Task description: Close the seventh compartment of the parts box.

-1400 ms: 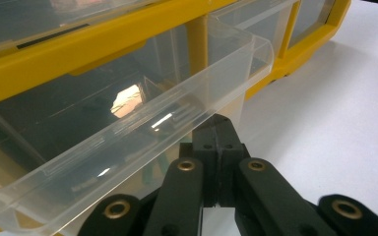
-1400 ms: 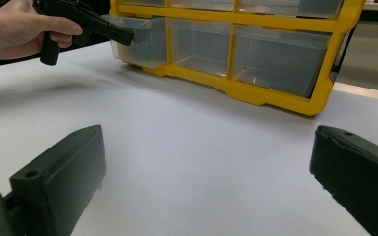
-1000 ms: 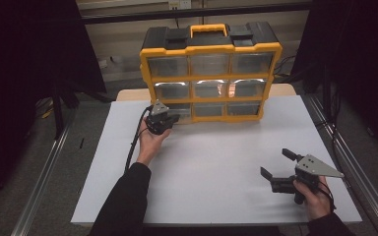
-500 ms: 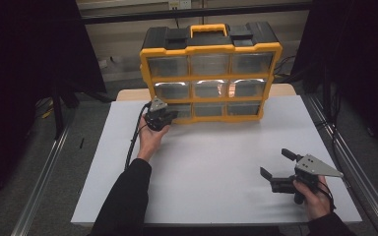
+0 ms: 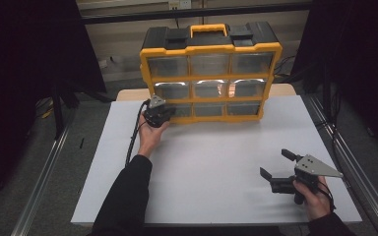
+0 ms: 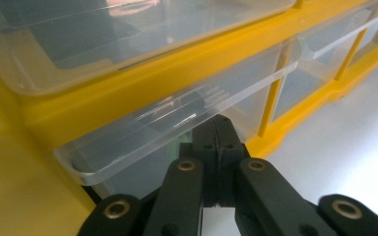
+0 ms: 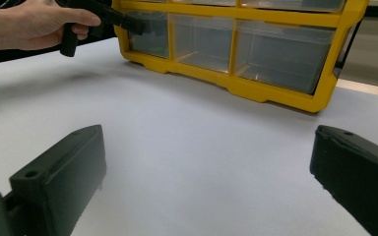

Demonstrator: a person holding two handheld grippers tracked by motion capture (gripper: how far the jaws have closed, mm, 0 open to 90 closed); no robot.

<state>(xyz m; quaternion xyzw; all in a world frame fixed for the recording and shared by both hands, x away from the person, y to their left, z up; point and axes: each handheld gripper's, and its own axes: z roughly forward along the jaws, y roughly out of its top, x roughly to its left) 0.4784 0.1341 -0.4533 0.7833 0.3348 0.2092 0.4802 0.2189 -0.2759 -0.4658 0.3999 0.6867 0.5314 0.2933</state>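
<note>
A yellow and black drawer cabinet with clear plastic drawers stands at the back of the white table. My left gripper is shut at the cabinet's bottom-left drawer. In the left gripper view the closed jaws sit just under that drawer's clear front lip, with nothing visibly between them. The drawer looks pushed in. My right gripper rests near the table's front right, held low, and is open with only bare table between its jaws. The right gripper view also shows the left gripper at the cabinet.
The cabinet spans the back middle of the table, with its handle on top. Metal rails run along both sides of the table. A black cable trails from the left gripper along the forearm.
My left gripper has edged slightly closer to the cabinet's bottom-left drawer. The right gripper has stayed where it was, still open.
</note>
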